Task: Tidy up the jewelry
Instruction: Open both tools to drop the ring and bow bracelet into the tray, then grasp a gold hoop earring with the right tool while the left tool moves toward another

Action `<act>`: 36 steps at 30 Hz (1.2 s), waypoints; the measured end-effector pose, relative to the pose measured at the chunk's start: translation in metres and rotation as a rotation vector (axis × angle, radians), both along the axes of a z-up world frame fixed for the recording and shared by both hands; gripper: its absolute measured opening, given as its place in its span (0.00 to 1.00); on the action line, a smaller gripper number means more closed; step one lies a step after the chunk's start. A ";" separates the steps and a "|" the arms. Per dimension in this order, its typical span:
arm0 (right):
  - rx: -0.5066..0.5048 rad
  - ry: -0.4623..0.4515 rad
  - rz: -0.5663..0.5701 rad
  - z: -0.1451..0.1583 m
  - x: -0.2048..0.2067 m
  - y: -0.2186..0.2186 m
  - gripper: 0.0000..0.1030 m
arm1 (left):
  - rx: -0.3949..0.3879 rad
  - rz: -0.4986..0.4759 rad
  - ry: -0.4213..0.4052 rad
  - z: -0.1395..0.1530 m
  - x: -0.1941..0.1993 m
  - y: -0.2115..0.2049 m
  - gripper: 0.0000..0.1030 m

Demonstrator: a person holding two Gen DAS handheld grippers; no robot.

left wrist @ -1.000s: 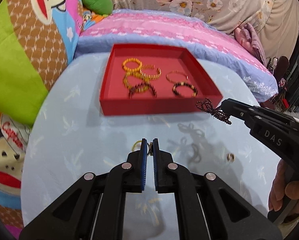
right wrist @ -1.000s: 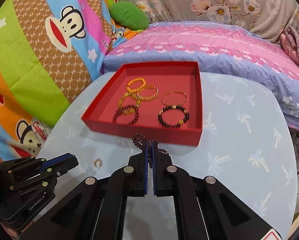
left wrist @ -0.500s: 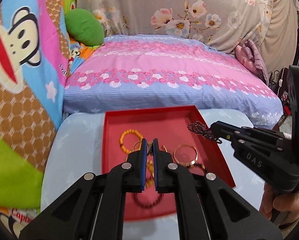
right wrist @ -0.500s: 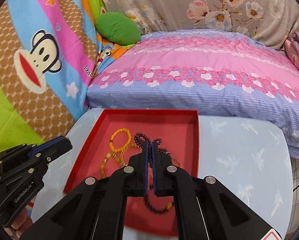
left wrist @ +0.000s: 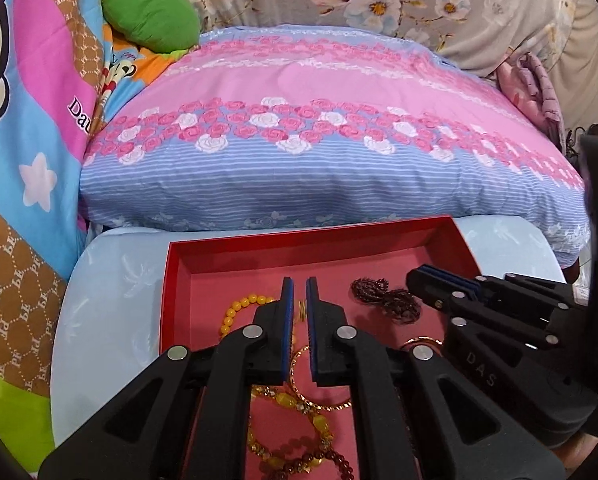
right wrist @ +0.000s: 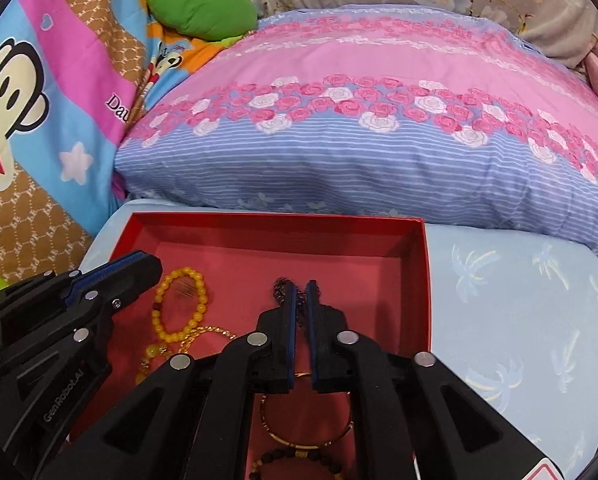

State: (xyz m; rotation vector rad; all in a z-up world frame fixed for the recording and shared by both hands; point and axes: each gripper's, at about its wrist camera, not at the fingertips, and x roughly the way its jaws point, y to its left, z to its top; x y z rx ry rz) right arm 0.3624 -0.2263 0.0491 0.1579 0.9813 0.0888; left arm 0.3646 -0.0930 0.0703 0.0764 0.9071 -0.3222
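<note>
A red tray (left wrist: 311,240) (right wrist: 275,220) sits on the light-blue table, and both grippers hang over it. My left gripper (left wrist: 300,284) (right wrist: 139,264) is shut on a small gold ring (left wrist: 301,312) held between its pads. The jaws of my right gripper (right wrist: 300,286) (left wrist: 415,278) are opening. A dark bead necklace (left wrist: 383,298) (right wrist: 279,285) sits between its tips and lies heaped on the tray floor. In the tray are a yellow bead bracelet (left wrist: 239,312) (right wrist: 179,304), a thin gold bangle (right wrist: 307,436) and a dark bead bracelet (right wrist: 299,460).
The light-blue table (left wrist: 111,300) (right wrist: 519,300) extends left and right of the tray. A pink and blue rose-print pillow (left wrist: 319,140) presses against the table's far edge. A green cushion (left wrist: 151,16) and a cartoon blanket lie at the left.
Both grippers have moved forward from above the bare table to above the tray. The right jaws have parted a little. The left jaws stay shut on the ring.
</note>
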 end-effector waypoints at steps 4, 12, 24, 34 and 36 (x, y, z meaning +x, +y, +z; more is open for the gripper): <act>-0.002 -0.029 -0.021 0.001 -0.007 -0.002 0.35 | 0.030 0.039 -0.008 -0.006 0.001 0.000 0.38; -0.004 -0.057 -0.027 0.010 -0.021 -0.001 0.37 | 0.046 0.058 -0.015 -0.005 -0.008 0.005 0.40; 0.001 -0.108 -0.026 0.039 -0.076 0.005 0.38 | 0.060 0.060 -0.076 0.025 -0.064 0.010 0.40; 0.014 -0.141 -0.011 0.063 -0.146 0.015 0.38 | 0.039 0.059 -0.094 0.048 -0.129 0.021 0.40; 0.020 -0.142 -0.008 0.063 -0.161 0.016 0.39 | 0.037 0.052 -0.093 0.049 -0.144 0.024 0.40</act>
